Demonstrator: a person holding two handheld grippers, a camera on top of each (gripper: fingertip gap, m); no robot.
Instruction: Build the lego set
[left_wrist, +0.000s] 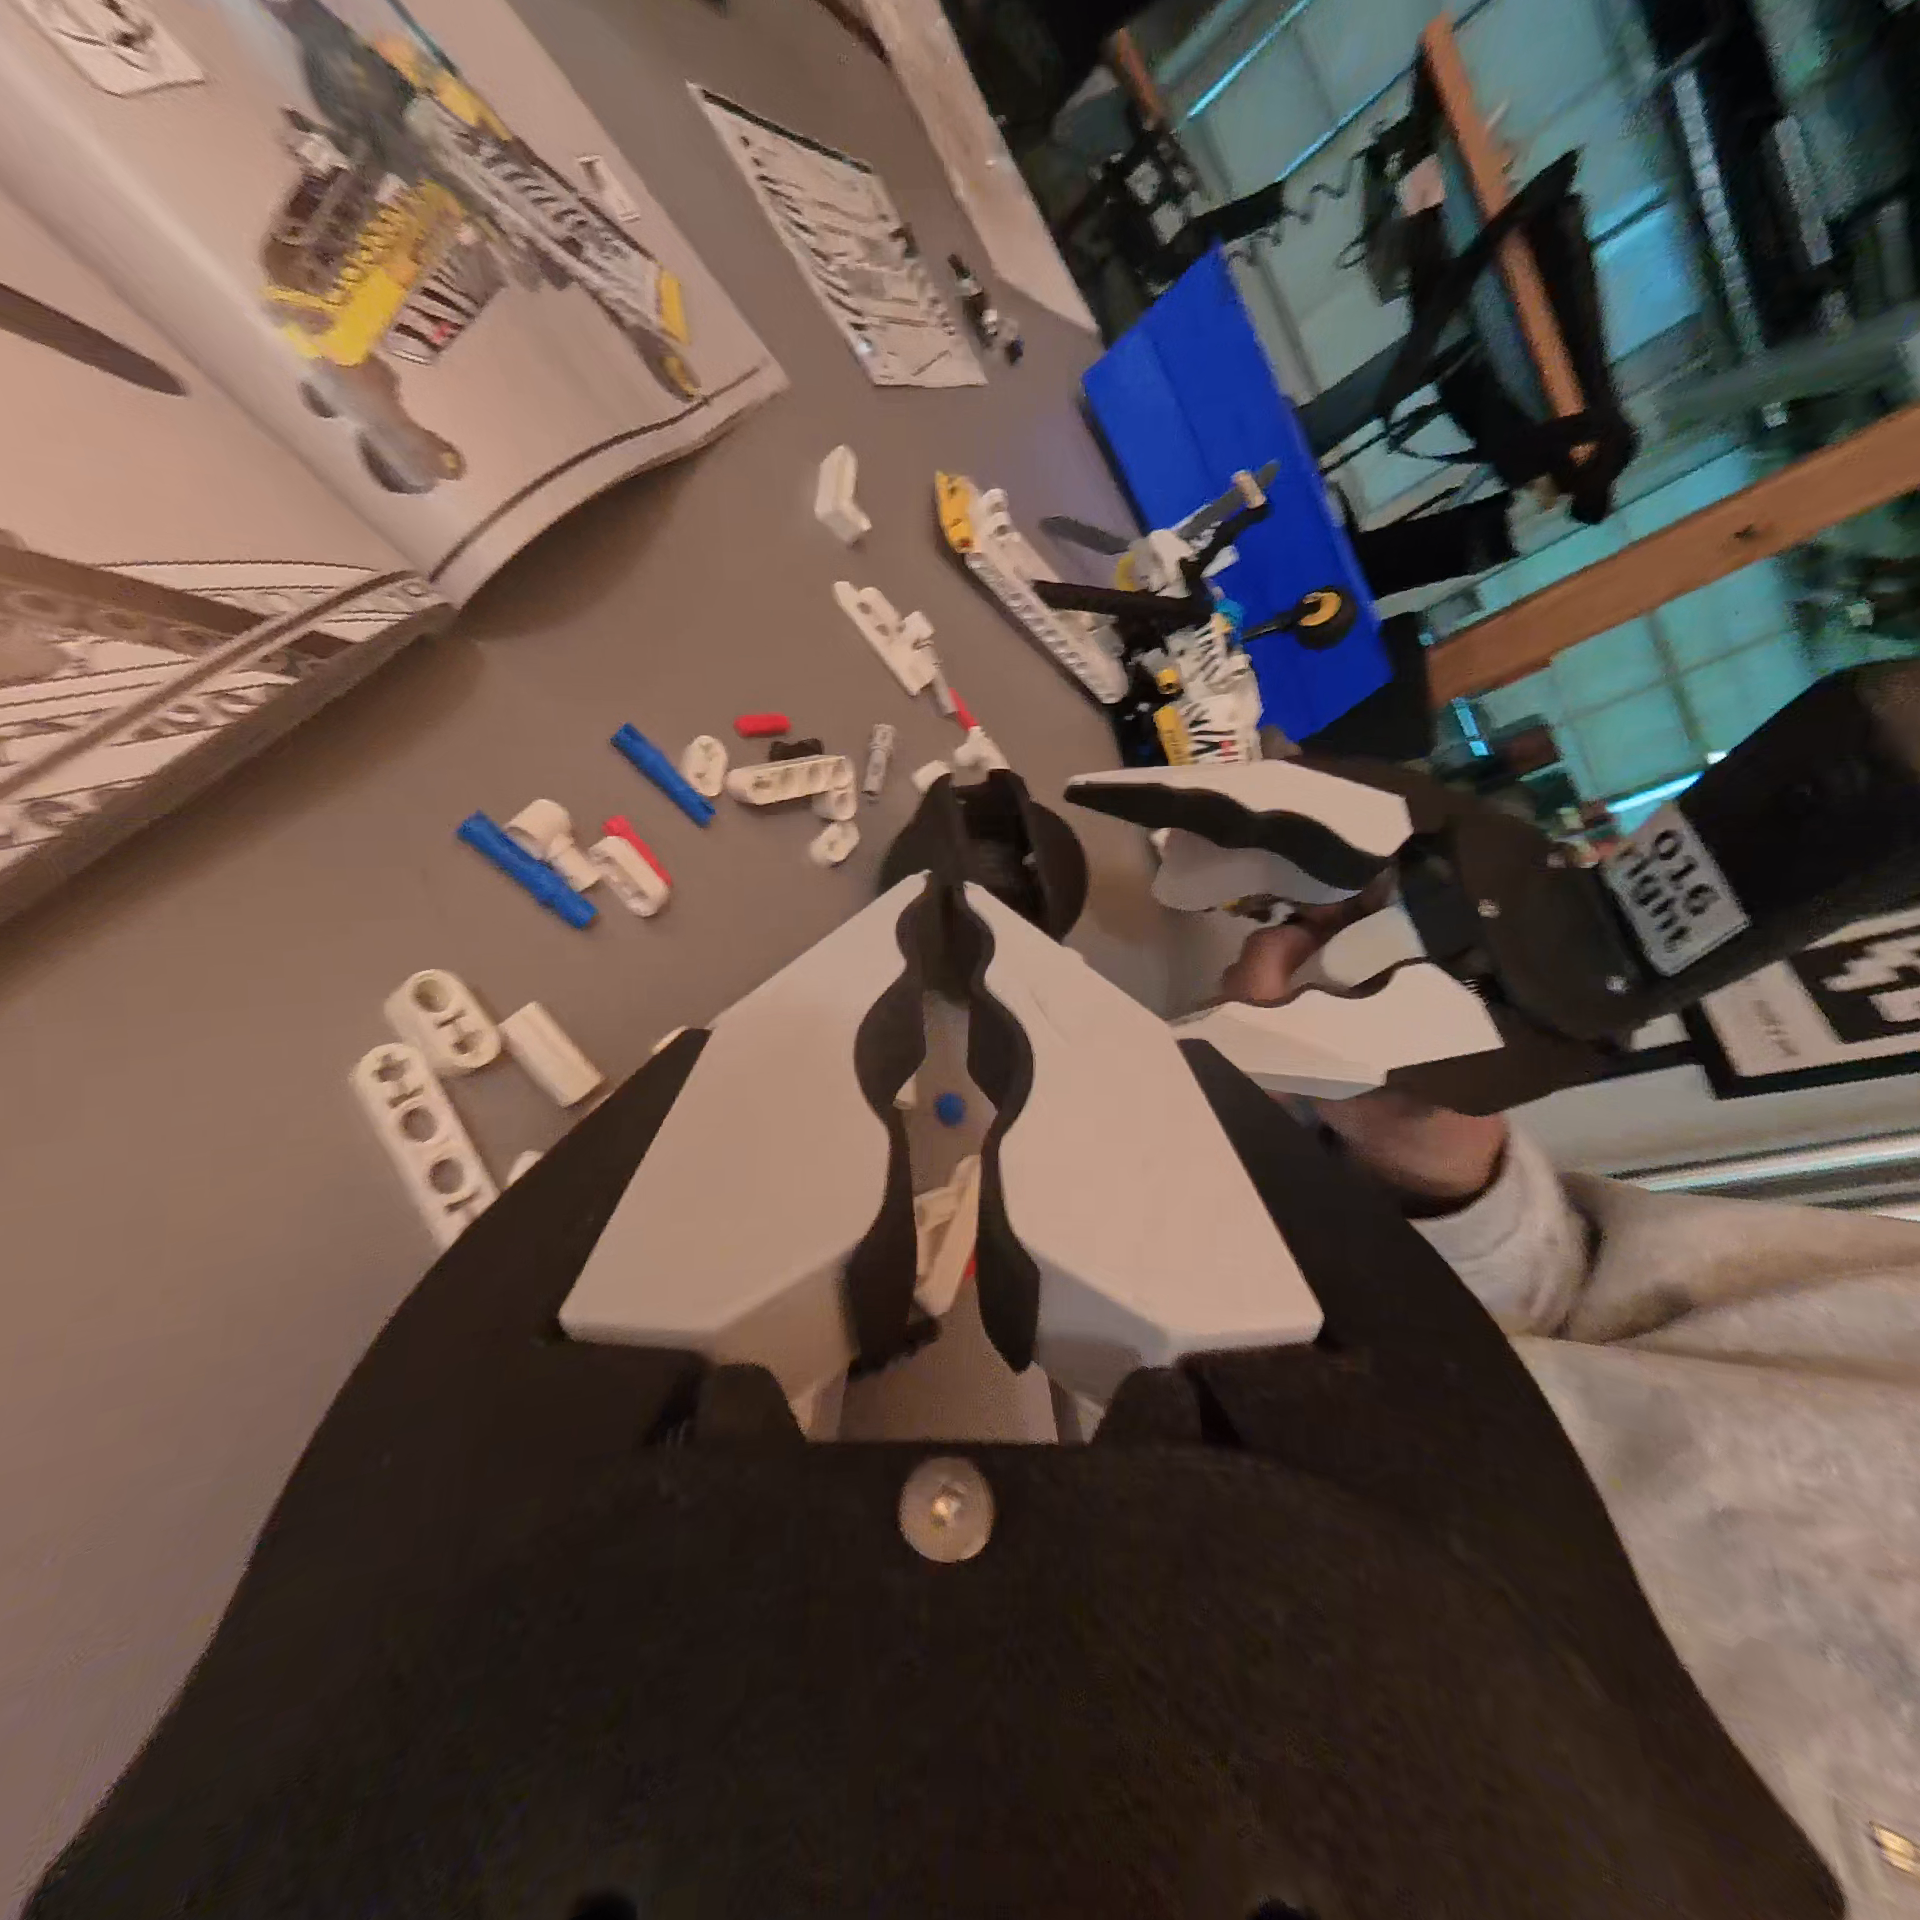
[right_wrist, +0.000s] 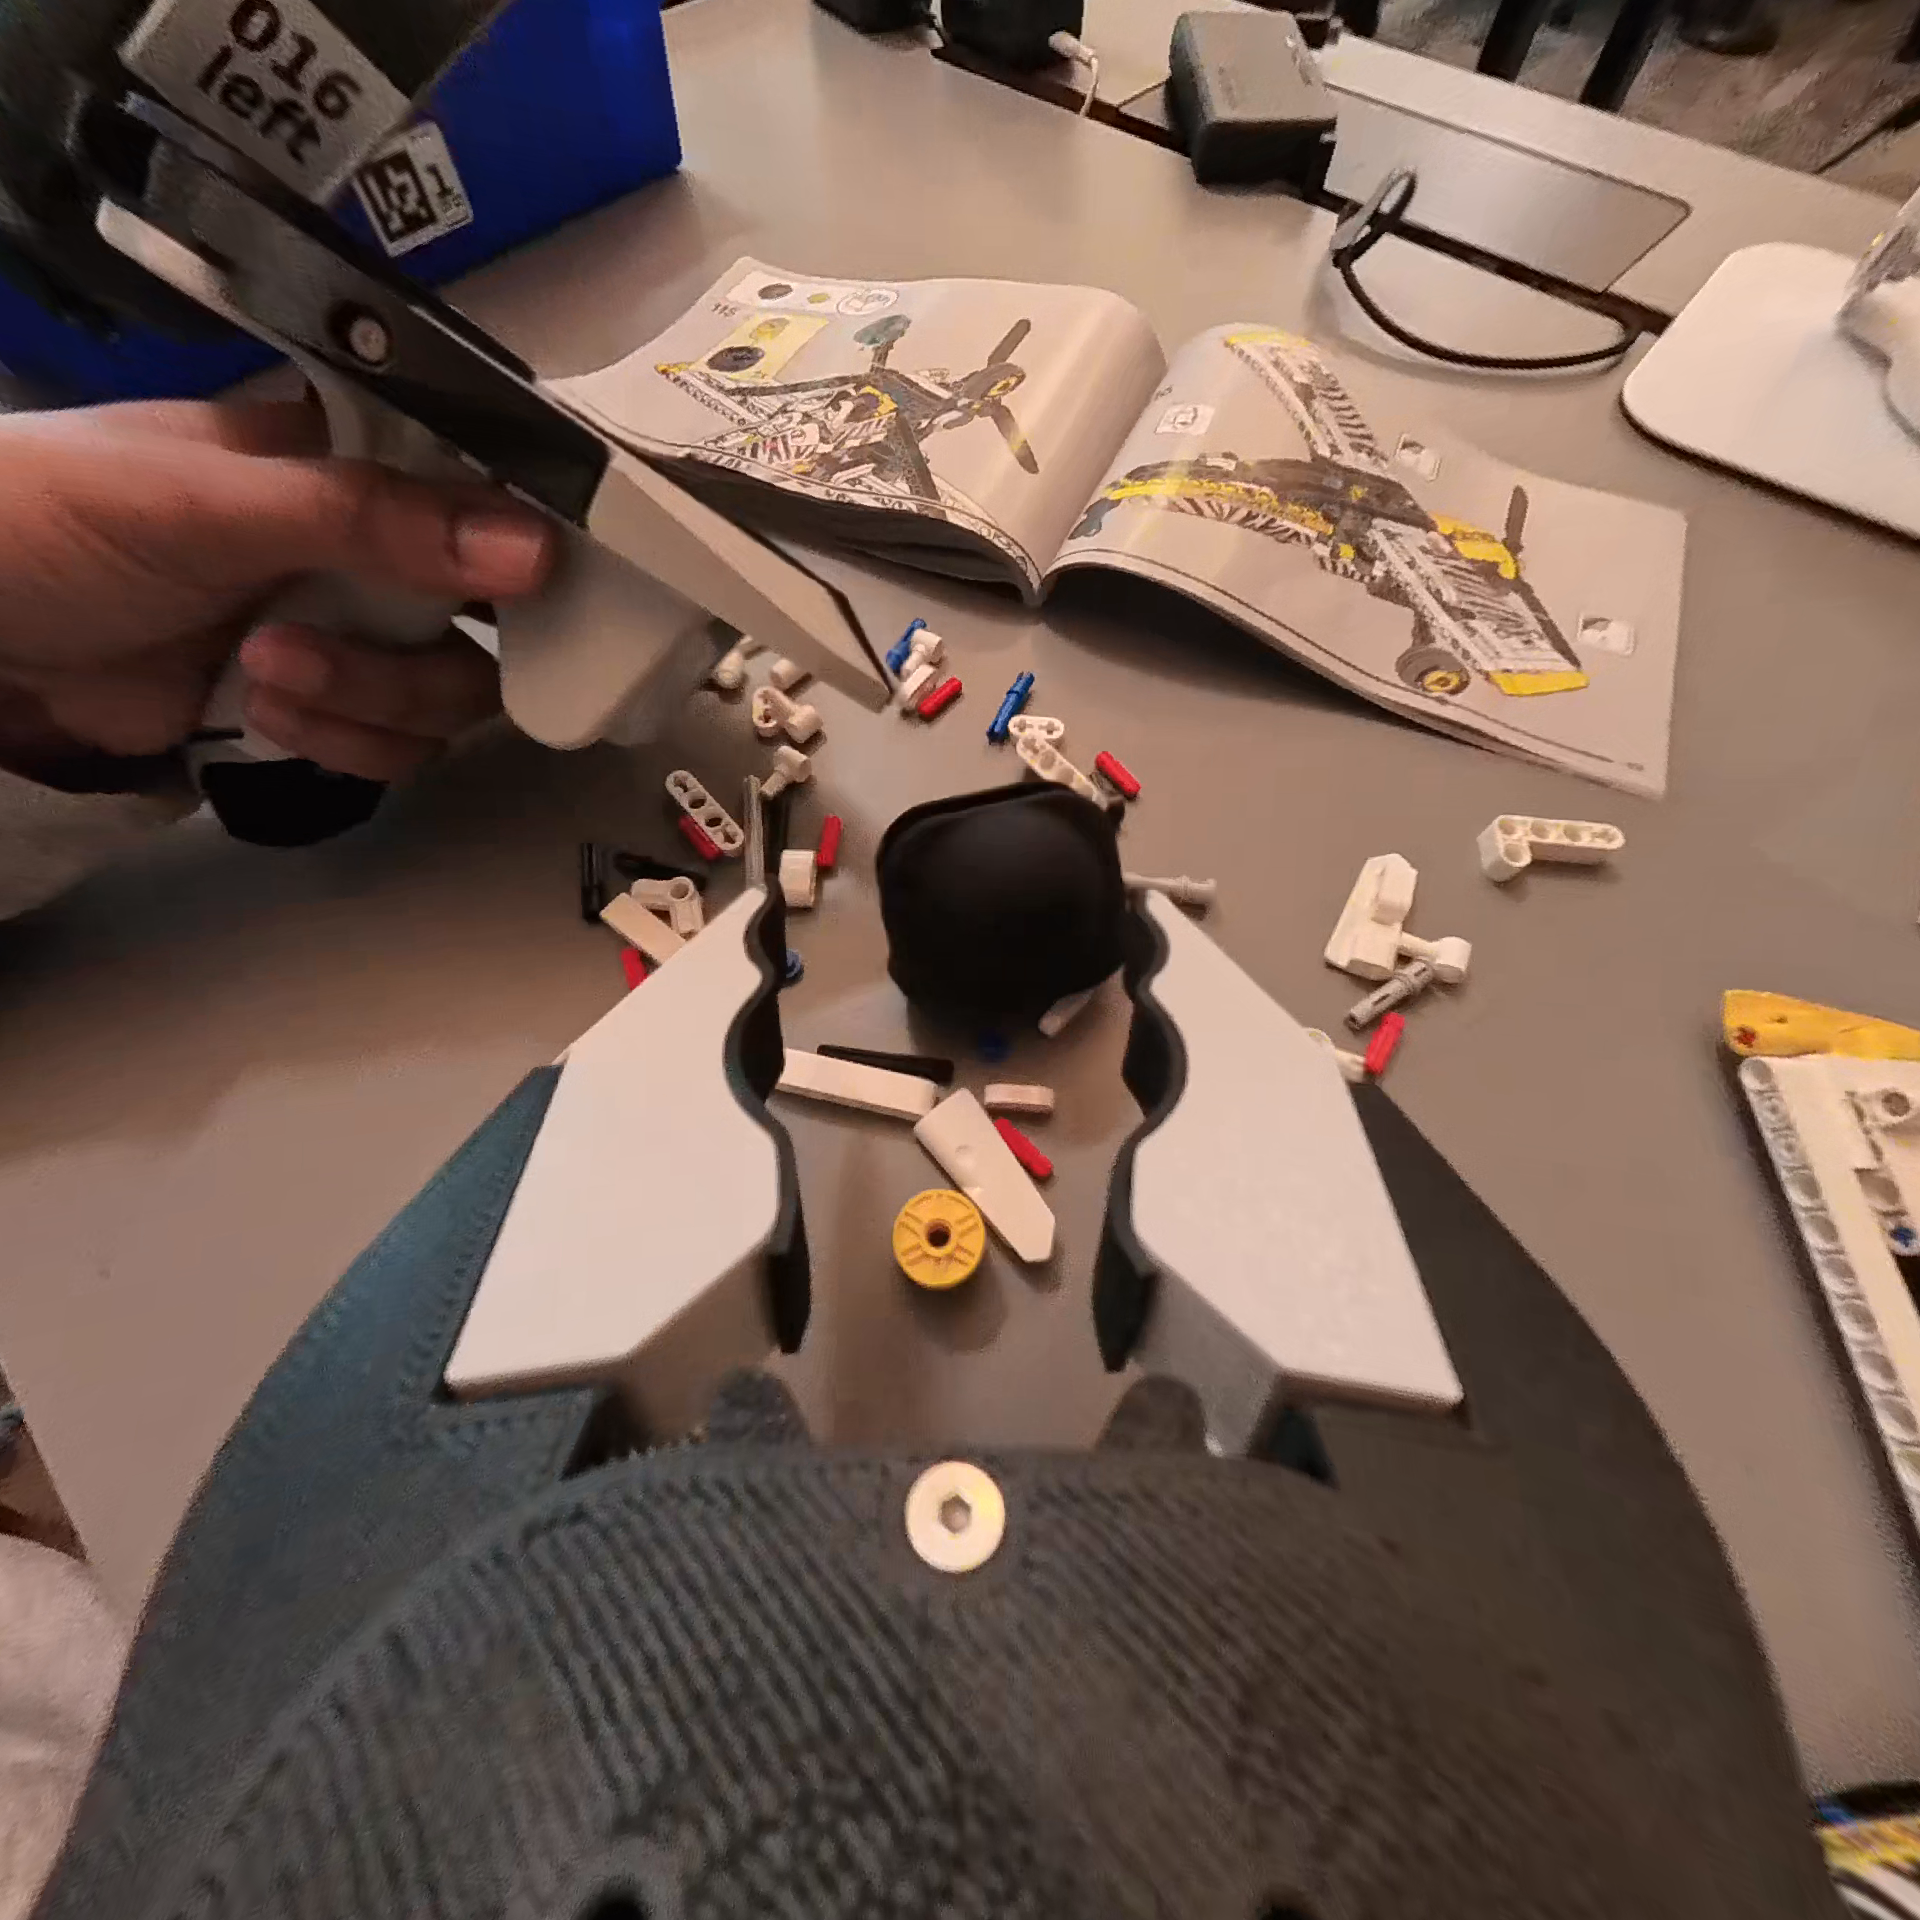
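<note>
- Left gripper (left_wrist: 945, 914): fingers pressed together, pinching a thin black piece (left_wrist: 943, 831).
- Right gripper (right_wrist: 951, 935): spread wide, holding nothing.
- One black tyre (right_wrist: 997, 914) between its fingertips.
- One yellow hub (right_wrist: 938, 1238) just below the tyre.
- One open instruction booklet (right_wrist: 1143, 468) beyond the tyre.

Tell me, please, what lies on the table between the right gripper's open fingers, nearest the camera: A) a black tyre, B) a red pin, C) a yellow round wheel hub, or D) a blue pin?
C: the yellow wheel hub lies closest in, between the right gripper's spread fingers.
</note>
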